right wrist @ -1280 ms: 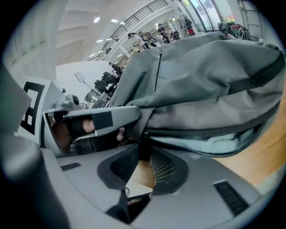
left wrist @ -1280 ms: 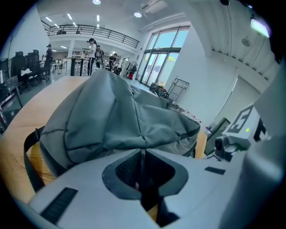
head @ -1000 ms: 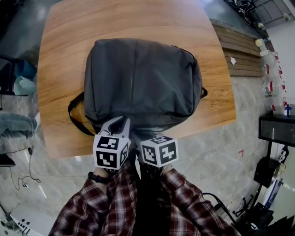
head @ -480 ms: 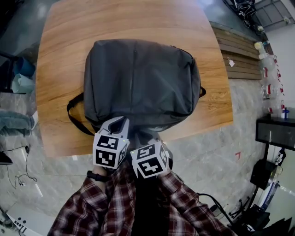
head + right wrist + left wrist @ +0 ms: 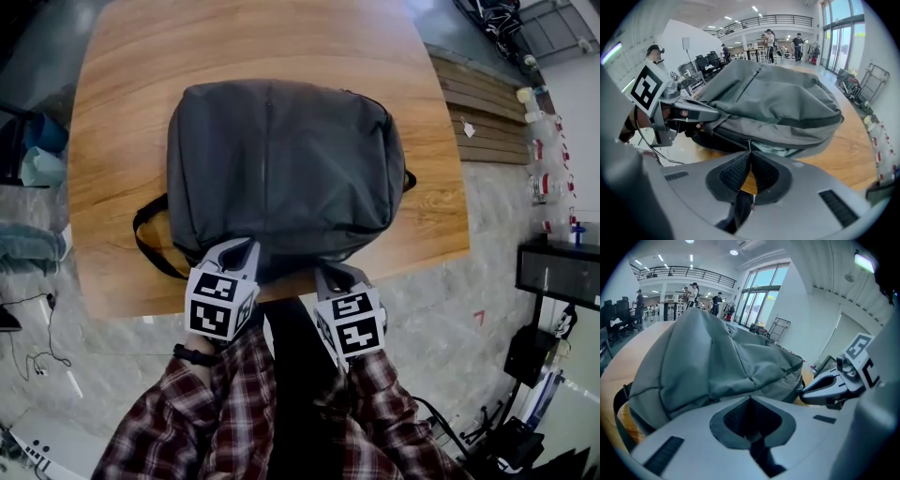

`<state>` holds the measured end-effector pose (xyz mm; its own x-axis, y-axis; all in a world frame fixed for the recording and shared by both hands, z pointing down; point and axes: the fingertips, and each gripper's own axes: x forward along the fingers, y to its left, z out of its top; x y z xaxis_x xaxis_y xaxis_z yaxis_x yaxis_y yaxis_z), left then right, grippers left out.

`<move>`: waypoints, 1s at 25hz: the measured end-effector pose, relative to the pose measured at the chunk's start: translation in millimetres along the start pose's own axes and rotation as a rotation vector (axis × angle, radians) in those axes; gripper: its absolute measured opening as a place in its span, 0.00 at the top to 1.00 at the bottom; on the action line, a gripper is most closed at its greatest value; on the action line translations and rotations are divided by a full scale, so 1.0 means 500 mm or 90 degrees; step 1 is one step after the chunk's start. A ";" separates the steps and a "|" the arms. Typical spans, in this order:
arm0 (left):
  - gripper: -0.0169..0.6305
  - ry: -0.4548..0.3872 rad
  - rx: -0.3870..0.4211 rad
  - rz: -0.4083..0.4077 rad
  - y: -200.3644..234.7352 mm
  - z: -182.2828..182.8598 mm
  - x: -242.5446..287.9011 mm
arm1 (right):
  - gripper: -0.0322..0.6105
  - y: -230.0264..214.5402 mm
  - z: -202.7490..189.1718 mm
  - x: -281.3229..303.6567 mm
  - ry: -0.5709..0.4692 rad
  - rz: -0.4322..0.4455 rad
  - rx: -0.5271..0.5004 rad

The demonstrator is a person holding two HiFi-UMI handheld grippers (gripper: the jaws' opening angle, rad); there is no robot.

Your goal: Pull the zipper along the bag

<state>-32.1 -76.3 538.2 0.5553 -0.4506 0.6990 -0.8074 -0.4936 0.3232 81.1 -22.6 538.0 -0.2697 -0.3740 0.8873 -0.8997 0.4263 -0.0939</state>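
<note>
At the near edge of the light wooden surface (image 5: 122, 94), the right gripper (image 5: 749, 153) has its fingers closed on the small metal zipper pull (image 5: 749, 143), placed to drag it along the seam. The left gripper (image 5: 750, 398) has its fingers pressed together, apparently pinching the near edge of the grey fabric backpack (image 5: 281, 159), probably to brace it. The backpack lies flat across the middle.

Red-plaid sleeves (image 5: 220, 412) — grey tongs (image 5: 242, 248), black-and-white marker cubes (image 5: 220, 305).
</note>
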 end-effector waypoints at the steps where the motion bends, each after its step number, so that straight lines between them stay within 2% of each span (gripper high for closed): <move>1: 0.95 0.000 0.000 0.001 0.001 -0.002 0.002 | 0.92 -0.022 -0.007 -0.007 0.001 -0.009 0.002; 10: 0.95 0.012 -0.010 0.000 0.007 -0.006 0.006 | 0.92 -0.208 -0.044 -0.050 0.010 -0.082 0.001; 13: 0.95 0.018 -0.009 -0.005 0.009 -0.006 0.007 | 0.92 -0.231 -0.047 -0.054 0.012 -0.092 -0.006; 15: 0.95 0.021 0.009 0.012 0.028 -0.002 0.001 | 0.92 -0.208 -0.042 -0.054 0.007 -0.070 -0.013; 17: 0.95 0.019 0.018 0.056 0.071 0.008 -0.010 | 0.93 -0.161 -0.034 -0.049 -0.002 -0.030 -0.023; 21: 0.95 -0.015 -0.039 0.169 0.156 0.061 -0.052 | 0.93 -0.042 -0.012 -0.026 -0.023 0.042 -0.043; 23: 0.95 -0.049 -0.043 0.164 0.134 0.103 -0.069 | 0.93 0.005 0.001 -0.014 -0.036 0.065 -0.036; 25: 0.95 -0.073 -0.037 0.116 0.077 0.133 -0.065 | 0.93 0.045 0.015 -0.006 -0.049 0.084 -0.027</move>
<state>-68.1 -130.0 485.6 0.4155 -0.6114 0.6734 -0.9048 -0.3539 0.2369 59.0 -18.0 530.1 -0.4113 -0.3732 0.8316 -0.8398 0.5099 -0.1865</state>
